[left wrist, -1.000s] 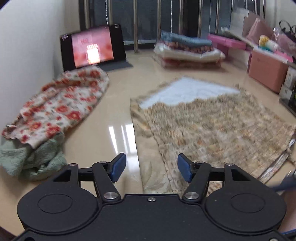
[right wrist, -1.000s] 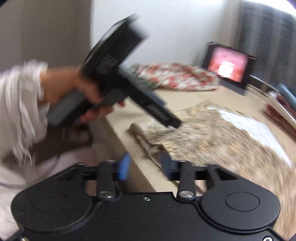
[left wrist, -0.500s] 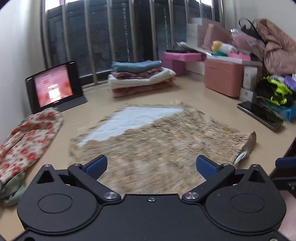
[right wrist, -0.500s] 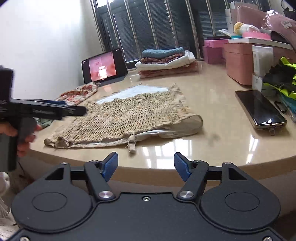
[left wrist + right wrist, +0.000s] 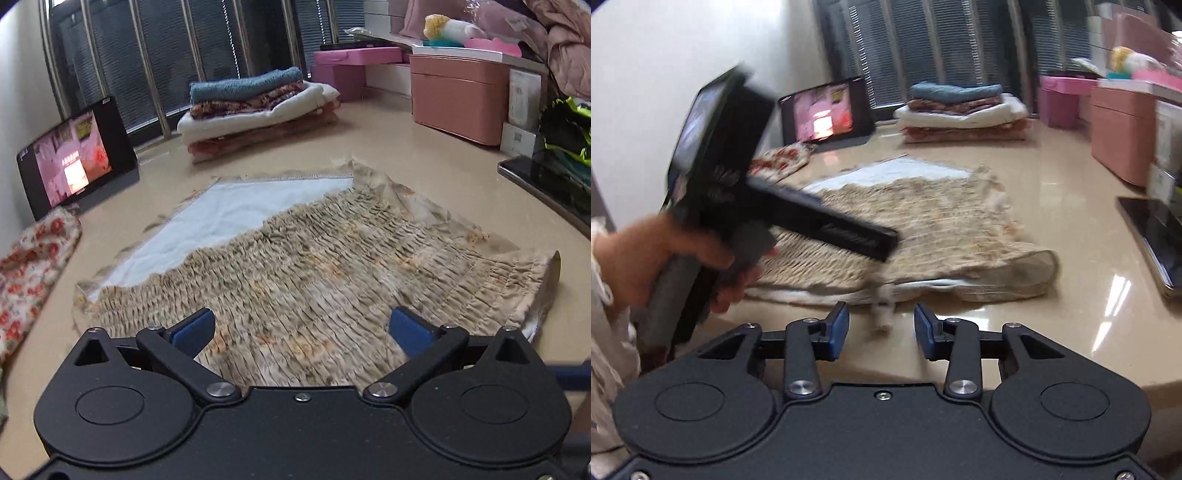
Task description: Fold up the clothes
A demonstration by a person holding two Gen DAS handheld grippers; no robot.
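Smocked beige garment [image 5: 314, 273] lies spread flat on my glossy tan table [image 5: 424, 158], its white lining [image 5: 229, 218] showing at the far left corner where the top layer falls short. From my right wrist view the same garment [image 5: 923, 229] reaches close to the near table edge, and a small tab [image 5: 884, 306] on its near hem sits just ahead of my right gripper [image 5: 881, 330]. That gripper's blue pads are parted with a moderate gap and hold nothing; the tab lies in line with the gap, though I cannot tell whether it is between the pads or just beyond them.

My left gripper [image 5: 301, 330] hovers over the near part of the cloth with its blue pads spread wide, gripping nothing. In the right wrist view I see that left gripper [image 5: 827, 225] from the side, blurred, held in my left hand [image 5: 676, 254] above the garment's left half, and it blocks my sight of that part of the fabric.

Around the work: a floral cloth [image 5: 33, 266] lies bunched at the left, near a standing tablet [image 5: 74, 155] with a lit screen. A stack of folded clothes [image 5: 258, 110] sits beyond the garment, well apart from it. Pink boxes [image 5: 458, 99] stand at the far right, and a dark phone [image 5: 1152, 240] lies flat to the right of the garment, apart from its edge.
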